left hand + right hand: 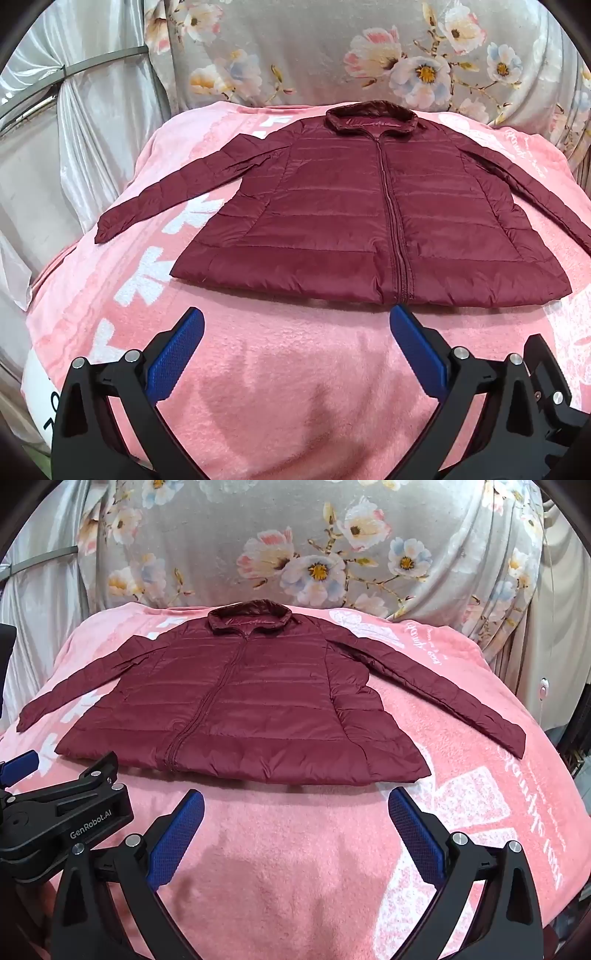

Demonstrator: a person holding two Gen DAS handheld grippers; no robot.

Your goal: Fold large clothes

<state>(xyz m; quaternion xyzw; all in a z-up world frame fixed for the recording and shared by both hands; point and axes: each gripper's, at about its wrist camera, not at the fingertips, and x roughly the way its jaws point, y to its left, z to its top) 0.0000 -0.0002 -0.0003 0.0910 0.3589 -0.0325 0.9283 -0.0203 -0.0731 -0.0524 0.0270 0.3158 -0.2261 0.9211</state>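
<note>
One jacket [362, 214]; two open grippers

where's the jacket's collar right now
The collar sits at the far end of the maroon jacket, by the floral fabric beyond the pink blanket. It is right of centre in the left wrist view and left of centre in the right wrist view.

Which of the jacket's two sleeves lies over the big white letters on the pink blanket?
The sleeve at the picture's left in both views; the other sleeve lies on plain pink.
</note>
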